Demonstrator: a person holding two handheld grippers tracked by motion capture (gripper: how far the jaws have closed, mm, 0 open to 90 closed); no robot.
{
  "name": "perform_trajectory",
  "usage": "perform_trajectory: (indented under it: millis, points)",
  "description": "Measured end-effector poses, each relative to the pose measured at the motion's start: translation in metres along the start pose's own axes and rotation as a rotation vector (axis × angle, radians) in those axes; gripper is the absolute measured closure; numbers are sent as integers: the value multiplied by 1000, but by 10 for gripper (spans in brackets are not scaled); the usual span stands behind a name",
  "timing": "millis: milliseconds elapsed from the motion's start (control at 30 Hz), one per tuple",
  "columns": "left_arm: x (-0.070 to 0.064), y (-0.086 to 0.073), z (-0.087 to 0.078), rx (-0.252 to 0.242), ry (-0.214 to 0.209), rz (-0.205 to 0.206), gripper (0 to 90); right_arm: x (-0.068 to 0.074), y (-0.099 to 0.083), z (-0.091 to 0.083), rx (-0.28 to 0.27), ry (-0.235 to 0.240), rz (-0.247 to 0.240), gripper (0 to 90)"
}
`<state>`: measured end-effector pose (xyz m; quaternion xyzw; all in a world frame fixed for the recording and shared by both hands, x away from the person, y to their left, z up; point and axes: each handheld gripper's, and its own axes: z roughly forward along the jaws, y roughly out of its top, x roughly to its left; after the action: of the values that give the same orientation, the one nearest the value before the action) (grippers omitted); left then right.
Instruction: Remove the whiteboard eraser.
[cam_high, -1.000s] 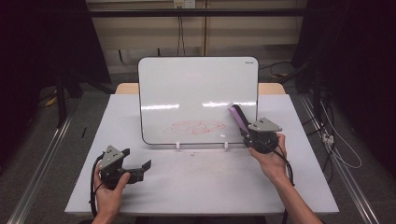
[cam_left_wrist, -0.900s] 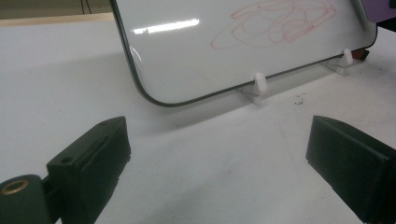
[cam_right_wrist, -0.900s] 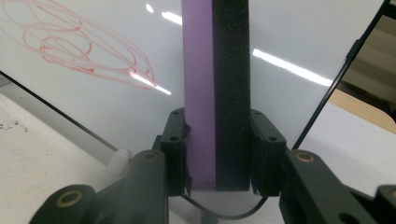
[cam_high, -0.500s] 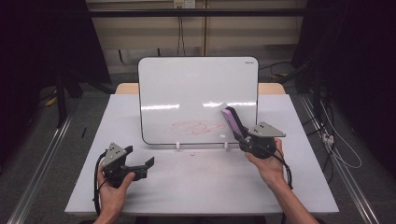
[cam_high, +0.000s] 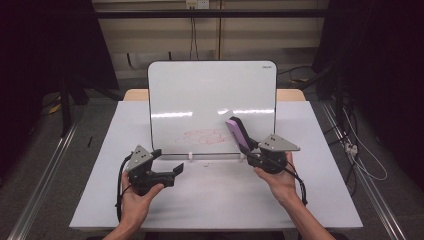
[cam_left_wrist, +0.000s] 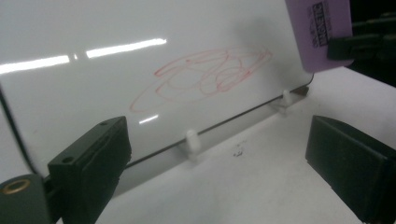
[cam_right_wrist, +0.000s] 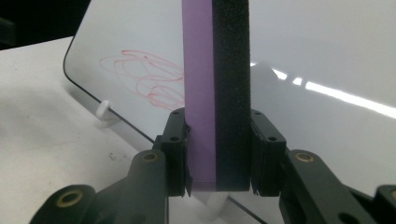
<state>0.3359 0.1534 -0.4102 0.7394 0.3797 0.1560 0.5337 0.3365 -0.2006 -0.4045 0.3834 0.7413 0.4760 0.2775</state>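
Both grippers sit in front of the upright whiteboard (cam_high: 212, 107) on the white table (cam_high: 320, 195). On the person's right, the right gripper (cam_high: 250, 150) is clamped on a purple eraser (cam_high: 237, 132) with a black felt side, which rises toward the board's lower right part, just right of the red scribble (cam_high: 205, 136). Against a second ago, this gripper and the eraser have shifted a little left and nearer the scribble. Resting low on the table near the board's lower left corner, the left gripper (cam_high: 176, 170) has its jaws spread wide with nothing between them, much as before.
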Motion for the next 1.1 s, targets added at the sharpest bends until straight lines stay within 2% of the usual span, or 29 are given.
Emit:
perform_trajectory:
  millis: [100, 133, 267, 367, 433, 533, 633, 767, 900, 1100]
  points:
    - [-3, 3, 4, -6, -11, -14, 64, 4, -1, 2, 7, 8, -8, 643]
    - [-6, 6, 8, -10, -30, -22, 64, 6, -1, 2, 9, 17, 0, 643]
    - [-10, 9, 14, -27, -67, -58, 66, 11, -3, 5, -12, 54, 14, 643]
    - [-14, 12, 17, -44, -78, -66, 60, 16, -4, 6, -32, 82, 31, 643]
    - [-15, 14, 18, -62, -98, -59, 47, 20, -4, 8, -39, 83, 28, 643]
    - [-17, 19, 22, -78, -117, -81, 40, 24, -6, 10, -50, 89, 32, 643]
    - [-19, 23, 27, -86, -124, -70, 45, 28, -7, 12, -69, 111, 25, 643]
    - [-22, 26, 33, -95, -139, -77, 51, 34, -9, 14, -99, 140, 32, 643]
    - [-29, 27, 38, -108, -164, -78, 83, 38, -11, 17, -115, 163, 63, 643]
    - [-39, 28, 46, -140, -189, -87, 140, 44, -12, 18, -140, 177, 79, 643]
